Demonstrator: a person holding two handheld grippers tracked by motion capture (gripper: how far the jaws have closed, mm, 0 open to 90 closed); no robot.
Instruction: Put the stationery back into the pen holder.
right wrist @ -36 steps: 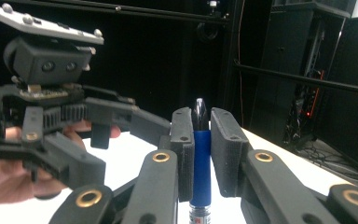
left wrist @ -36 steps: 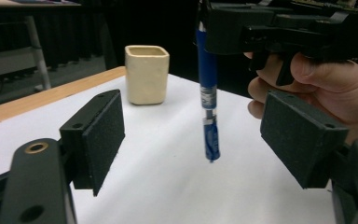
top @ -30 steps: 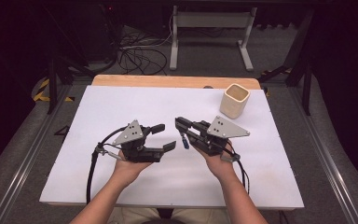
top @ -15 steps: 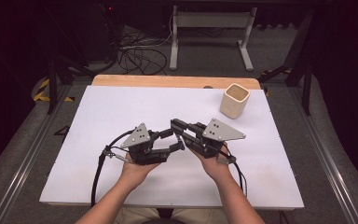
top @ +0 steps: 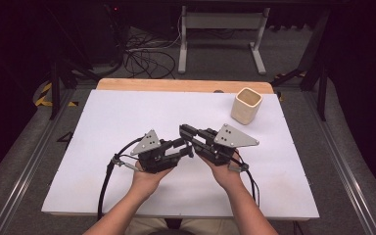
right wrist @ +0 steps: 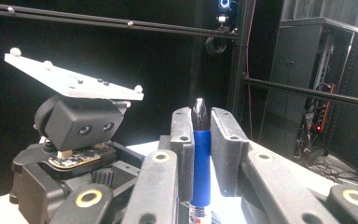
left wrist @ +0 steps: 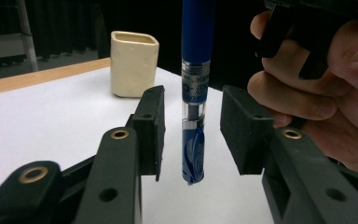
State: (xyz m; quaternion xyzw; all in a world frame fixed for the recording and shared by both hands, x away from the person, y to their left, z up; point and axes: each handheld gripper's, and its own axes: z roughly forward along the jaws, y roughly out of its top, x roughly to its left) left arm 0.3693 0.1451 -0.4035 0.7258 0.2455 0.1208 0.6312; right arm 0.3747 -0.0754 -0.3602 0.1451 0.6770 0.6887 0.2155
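Handing over: right gripper (right wrist: 200,140) clamped on blue pen (left wrist: 194,116), left gripper (left wrist: 193,133) closing around its lower end, pads not yet touching. Next: finish closing squarely, then release right.

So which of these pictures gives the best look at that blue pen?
The left gripper view: the blue pen hangs upright, its clear lower barrel showing, between tongs that do not touch it. The right gripper view shows its blue upper barrel clamped. In the high view it is too small to make out.
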